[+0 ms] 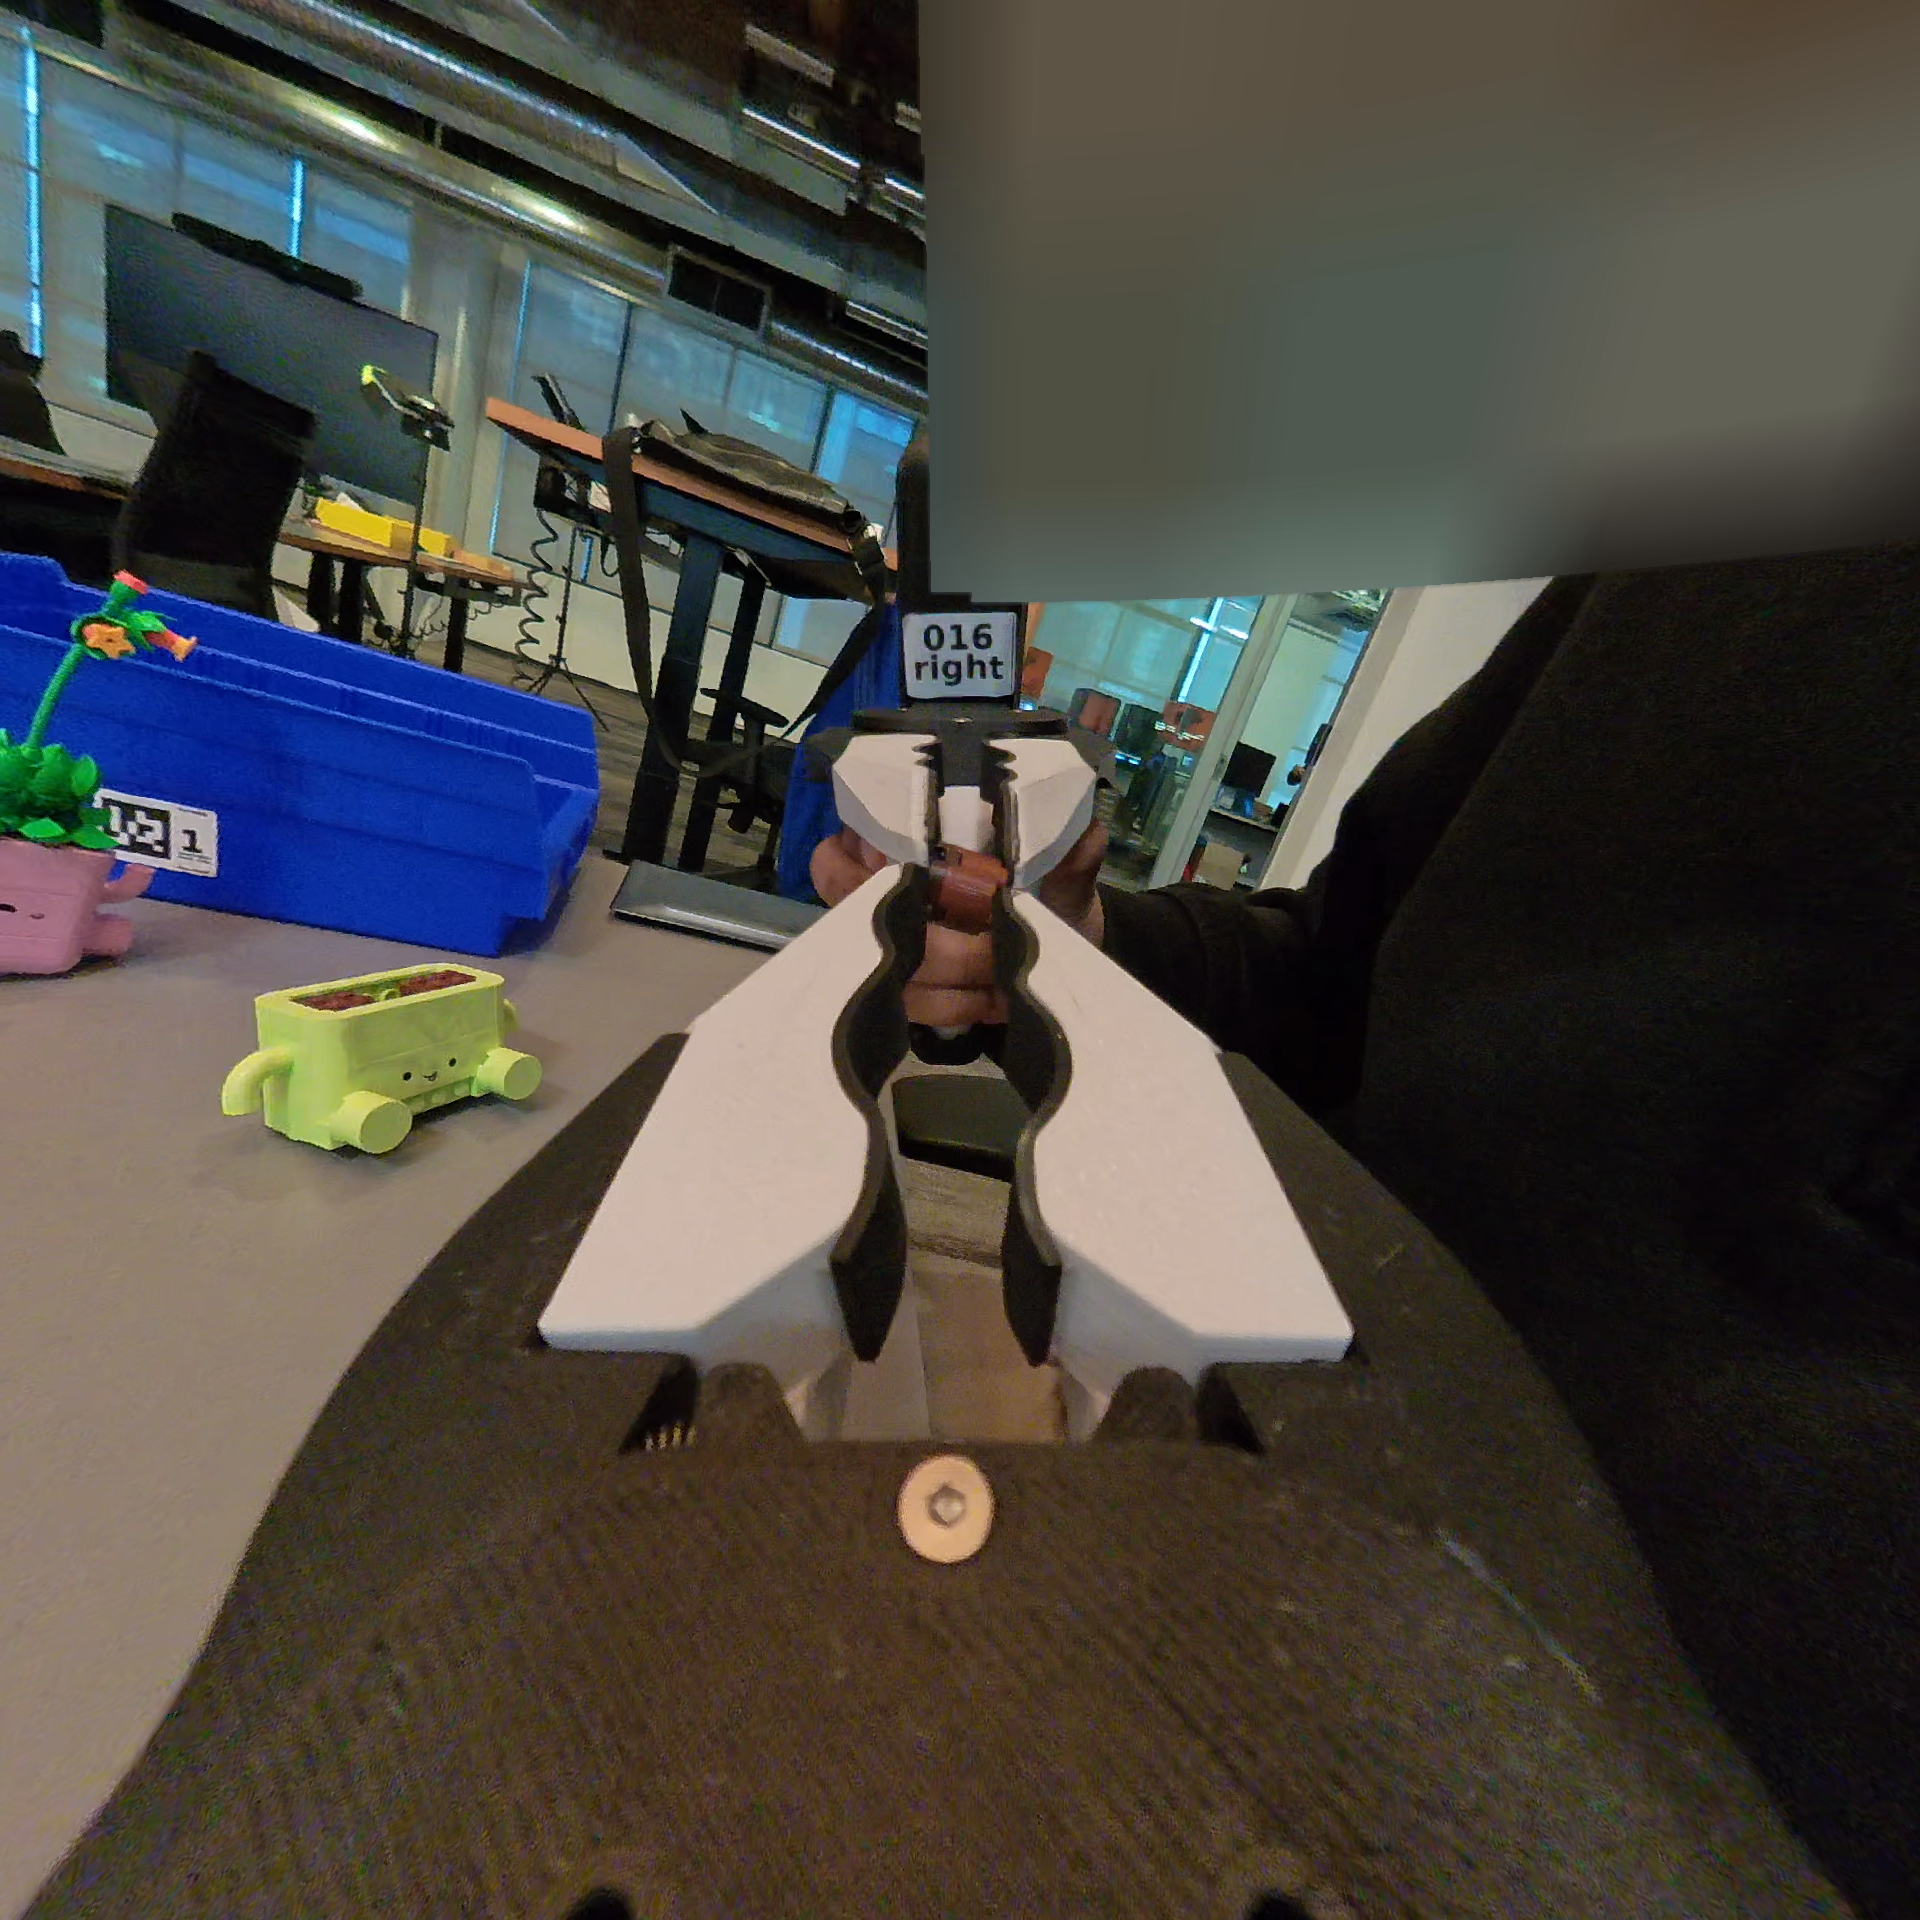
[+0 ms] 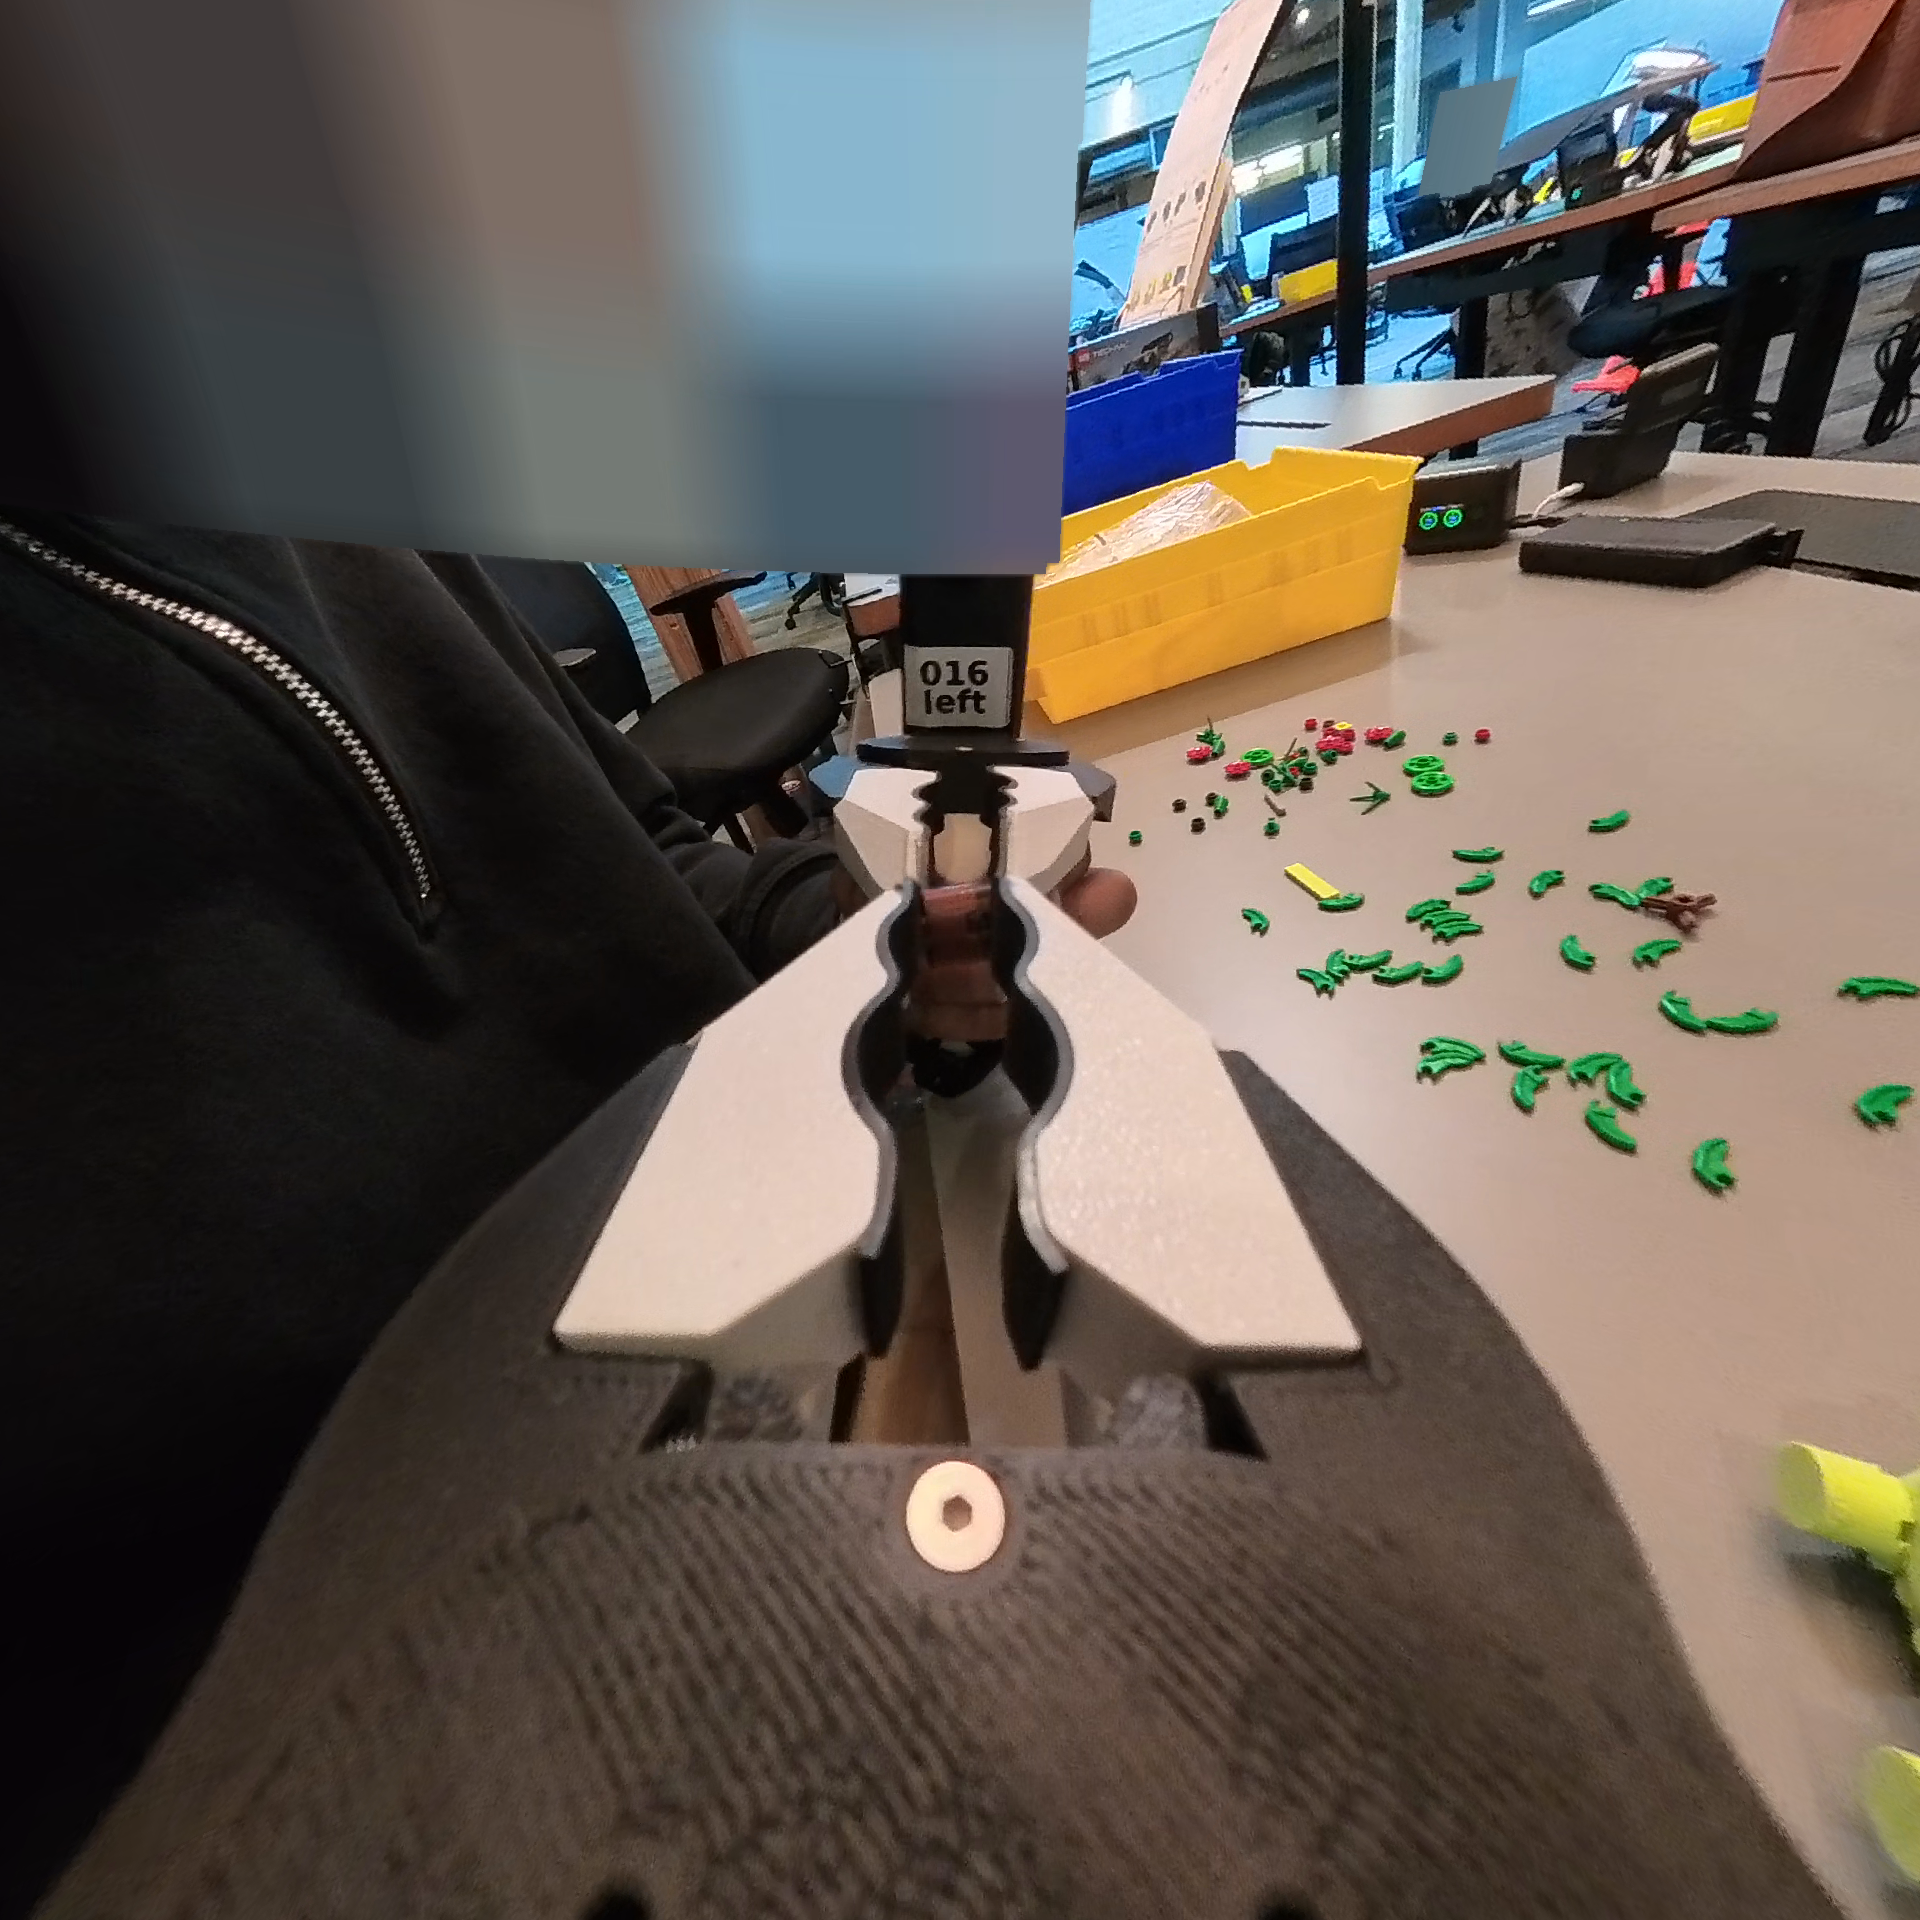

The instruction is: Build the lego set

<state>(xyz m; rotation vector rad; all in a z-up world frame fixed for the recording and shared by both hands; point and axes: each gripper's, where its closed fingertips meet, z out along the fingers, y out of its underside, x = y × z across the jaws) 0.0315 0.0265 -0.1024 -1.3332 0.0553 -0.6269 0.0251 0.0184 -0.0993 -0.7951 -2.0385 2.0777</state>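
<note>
While tip to tip, left gripper (image 1: 961,883), right gripper (image 2: 954,896), jaws pinching ridged brown piece (image 1: 966,885).

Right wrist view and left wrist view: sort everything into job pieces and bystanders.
Job:
- brown lego piece, gripped between left gripper and right gripper
- loose green leaf pieces
- red flower pieces
- lime green pot
- pink pot with flower

Bystanders:
- yellow bin
- blue bin
- black devices
</note>
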